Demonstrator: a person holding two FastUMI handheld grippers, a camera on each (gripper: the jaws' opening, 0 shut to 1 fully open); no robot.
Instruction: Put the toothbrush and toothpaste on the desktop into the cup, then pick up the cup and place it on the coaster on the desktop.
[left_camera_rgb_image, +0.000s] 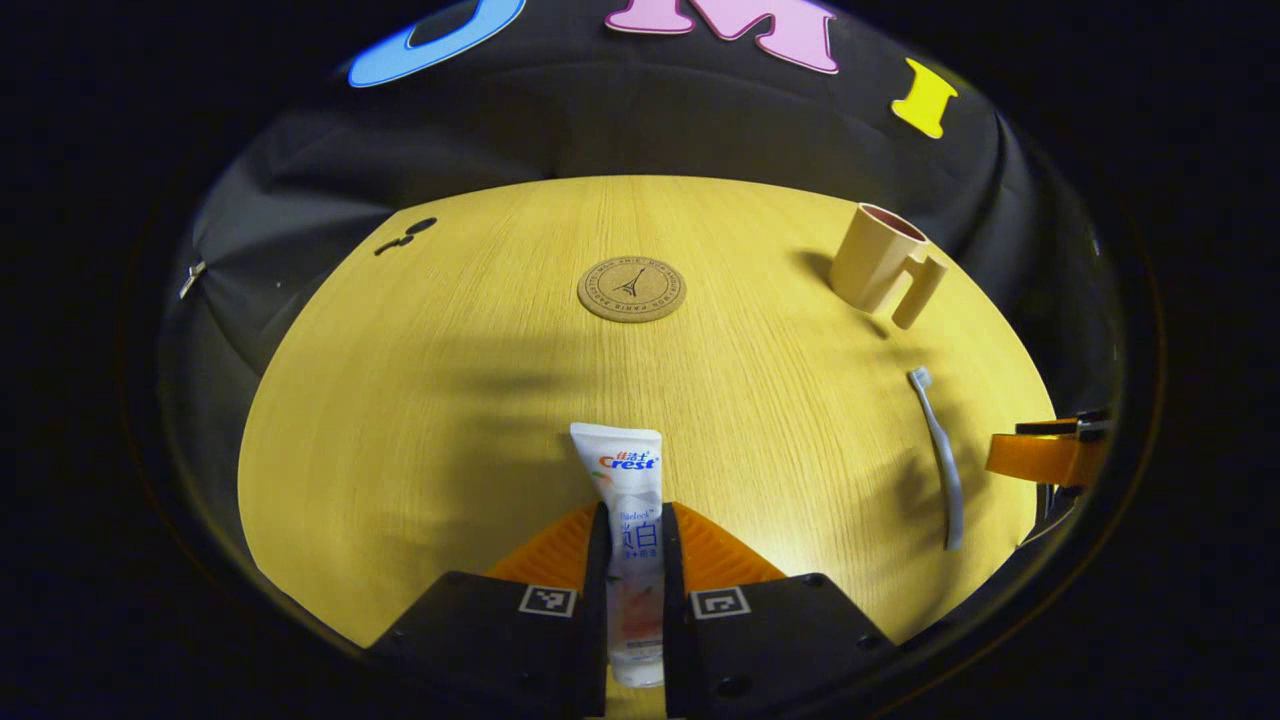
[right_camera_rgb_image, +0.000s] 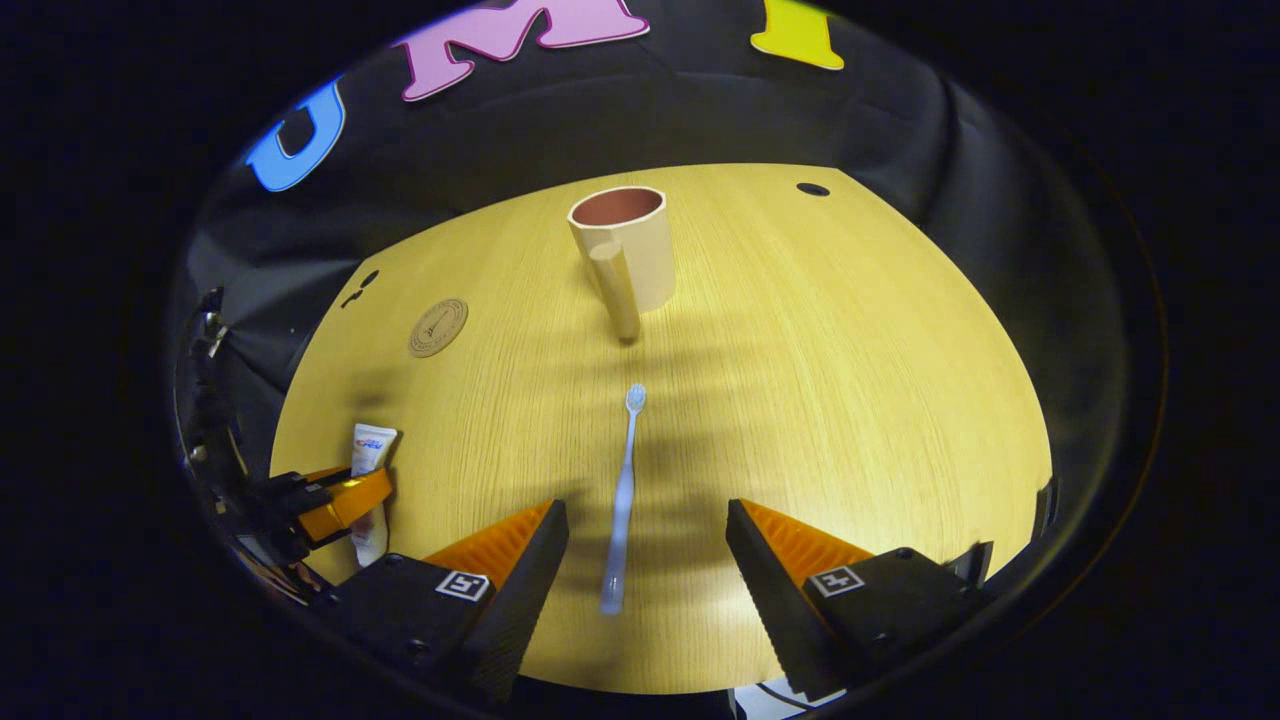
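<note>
On the desk (left_camera_rgb_image: 420, 400), the left tool (left_camera_rgb_image: 635, 560) grips the toothpaste (left_camera_rgb_image: 632, 500) while the right tool (right_camera_rgb_image: 645, 545) hangs wide over the toothbrush (right_camera_rgb_image: 622, 500); next, probably, lift the tube into the empty cup (right_camera_rgb_image: 625, 245), far from the coaster (left_camera_rgb_image: 632, 288).

The left gripper's (left_camera_rgb_image: 635, 560) fingers cover both sides of the toothpaste's (left_camera_rgb_image: 628, 490) lower half — its cap end runs into the bottom edge of the left gripper view. There the right gripper (left_camera_rgb_image: 1050, 455) is cut off at the rim. The coaster's (left_camera_rgb_image: 632, 288) print is too small to make out.
</note>
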